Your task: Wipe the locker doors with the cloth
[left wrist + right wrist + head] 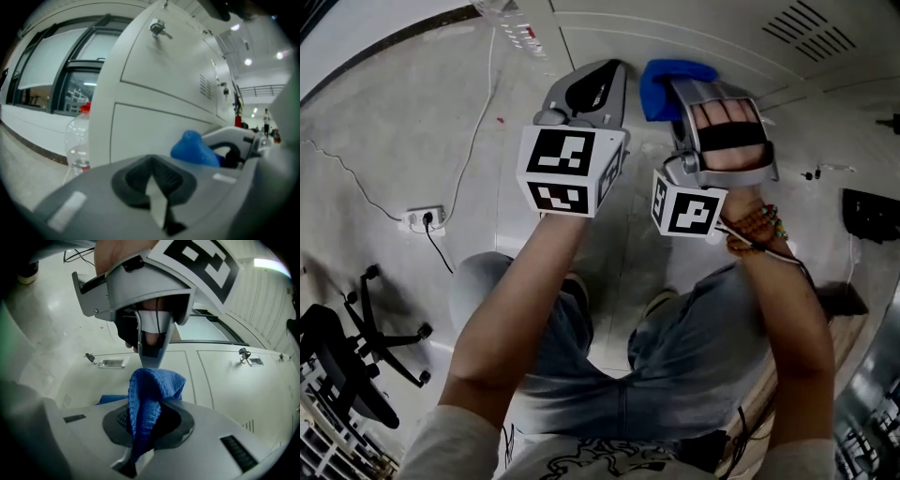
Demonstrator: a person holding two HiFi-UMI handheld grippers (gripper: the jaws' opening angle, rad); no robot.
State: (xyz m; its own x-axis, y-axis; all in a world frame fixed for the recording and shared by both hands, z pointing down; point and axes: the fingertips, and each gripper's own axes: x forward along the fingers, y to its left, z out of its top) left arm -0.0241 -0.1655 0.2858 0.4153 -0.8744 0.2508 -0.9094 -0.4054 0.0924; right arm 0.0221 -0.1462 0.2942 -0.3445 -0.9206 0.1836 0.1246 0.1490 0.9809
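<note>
A blue cloth [661, 84] is bunched between the jaws of my right gripper [680, 94], which is shut on it and held close to the white locker doors [609, 28]. In the right gripper view the cloth [149, 397] stands up out of the jaws of the right gripper [140, 446] in front of a door [220, 376]. My left gripper [598, 75] is beside it on the left, shut with nothing in it [157, 190]. From the left gripper view, the cloth [193, 149] shows to the right against the lower door [154, 131].
A clear plastic bottle [77, 140] with a red cap stands on the floor by the locker's left side [511, 23]. Keys hang in door locks [159, 29] [244, 355]. A power strip [424, 217] with cable and an office chair [347, 366] lie to the left.
</note>
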